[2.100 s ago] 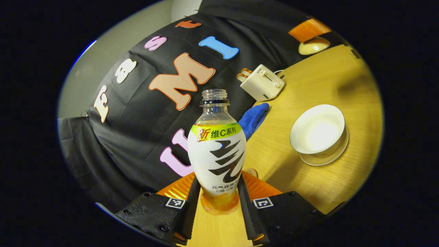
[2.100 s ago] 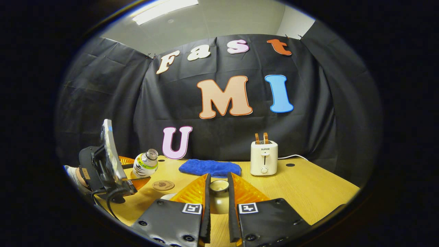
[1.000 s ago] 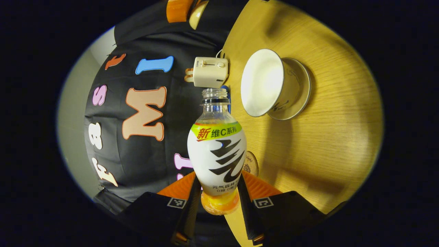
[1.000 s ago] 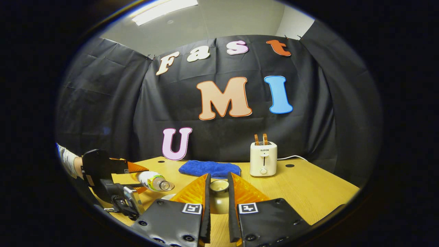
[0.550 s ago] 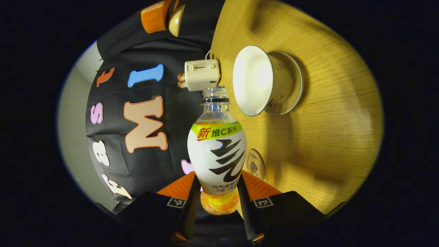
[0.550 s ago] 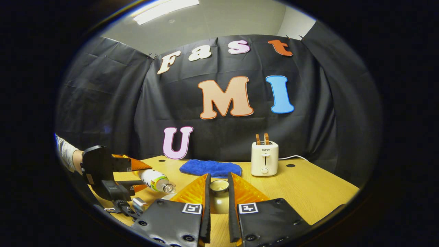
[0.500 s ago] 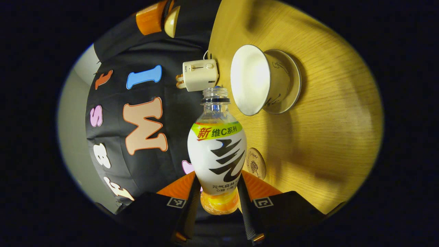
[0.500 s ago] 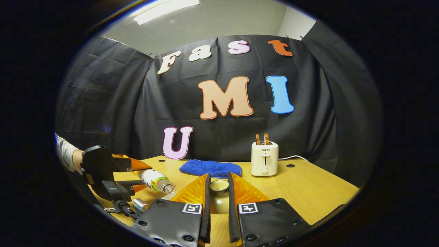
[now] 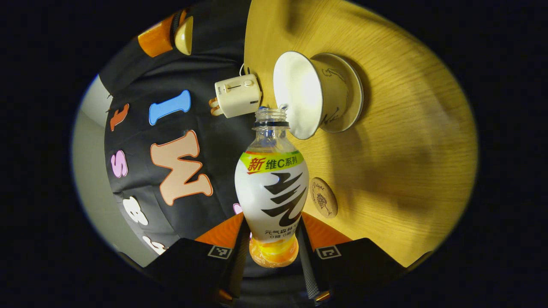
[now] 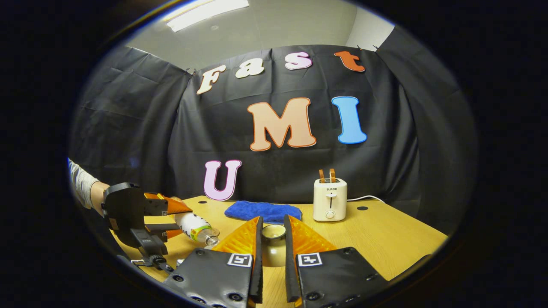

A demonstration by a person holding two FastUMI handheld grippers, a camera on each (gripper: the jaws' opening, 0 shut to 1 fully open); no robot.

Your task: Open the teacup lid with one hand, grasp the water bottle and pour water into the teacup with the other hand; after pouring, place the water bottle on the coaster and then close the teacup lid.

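Left gripper view: the left gripper (image 9: 272,250) is clamped on the lower body of the water bottle (image 9: 272,192), tipped over, with its open mouth right at the rim of the teacup (image 9: 306,94) on the table (image 9: 406,128). The coaster (image 9: 324,197) sits just beside the bottle.

Right gripper view: the right gripper (image 10: 272,241) is pinching the teacup lid (image 10: 273,244) between its fingers, and the bottle is off to its left, tilted mouth-down.

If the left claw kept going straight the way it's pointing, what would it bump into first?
It already grips the water bottle, so the bottle's open mouth leads. That mouth sits right at the rim of the teacup, so the cup would probably be hit first. Depth is hard to judge; it might pass beside the rim toward the toaster.
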